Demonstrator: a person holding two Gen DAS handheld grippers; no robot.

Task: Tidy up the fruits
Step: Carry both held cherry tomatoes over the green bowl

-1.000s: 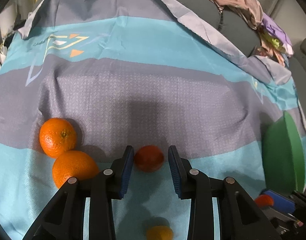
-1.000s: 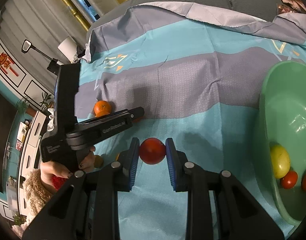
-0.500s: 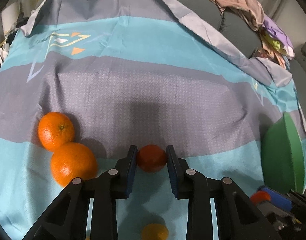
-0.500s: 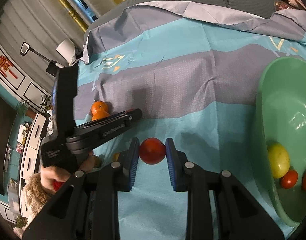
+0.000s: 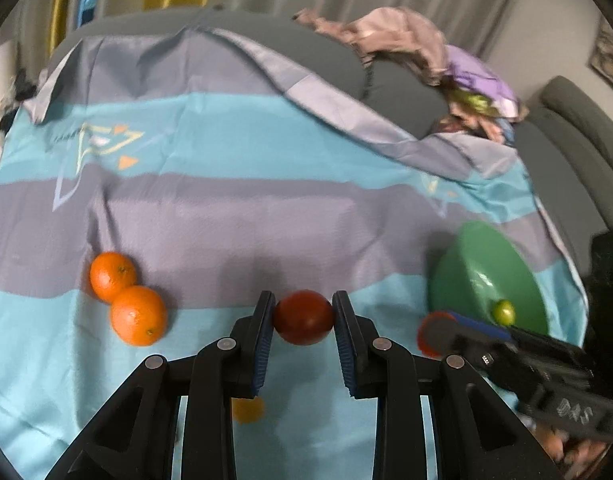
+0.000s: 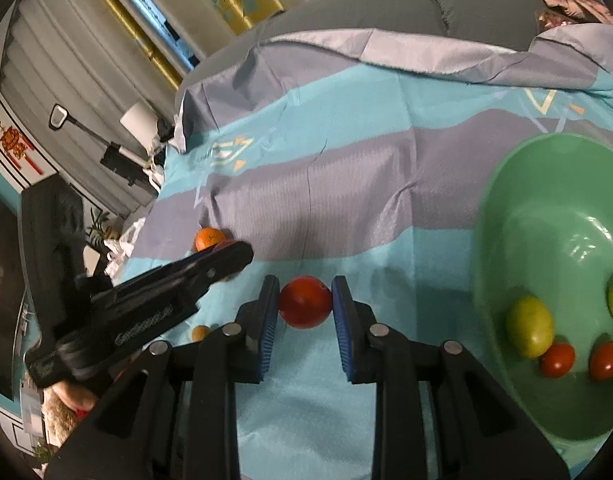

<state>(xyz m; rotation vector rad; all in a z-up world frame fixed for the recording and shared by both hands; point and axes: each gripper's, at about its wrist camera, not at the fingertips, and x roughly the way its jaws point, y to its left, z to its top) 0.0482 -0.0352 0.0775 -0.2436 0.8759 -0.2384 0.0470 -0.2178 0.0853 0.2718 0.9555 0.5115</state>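
Note:
My left gripper (image 5: 303, 322) is shut on a dark red-orange fruit (image 5: 303, 317) and holds it above the striped cloth. Two oranges (image 5: 137, 315) lie touching on the cloth to its left, and a small yellow fruit (image 5: 247, 409) lies below it. My right gripper (image 6: 305, 303) is shut on a red tomato (image 6: 305, 301), left of the green bowl (image 6: 518, 200). The bowl holds green-yellow fruits (image 6: 529, 326) and small red tomatoes (image 6: 557, 359). The bowl also shows in the left wrist view (image 5: 462, 268), with the right gripper in front of it.
A blue and grey striped cloth (image 5: 234, 152) covers a grey sofa (image 5: 402, 92). A pile of clothes (image 5: 438, 52) lies at the back right. In the right wrist view the left gripper's body (image 6: 146, 304) crosses the left side, with one orange (image 6: 207, 237) behind it.
My left gripper closed on the dark red-orange fruit and lifted it off the cloth. The view tilted up, bringing the bowl into sight. The right gripper kept its tomato and moved toward the bowl.

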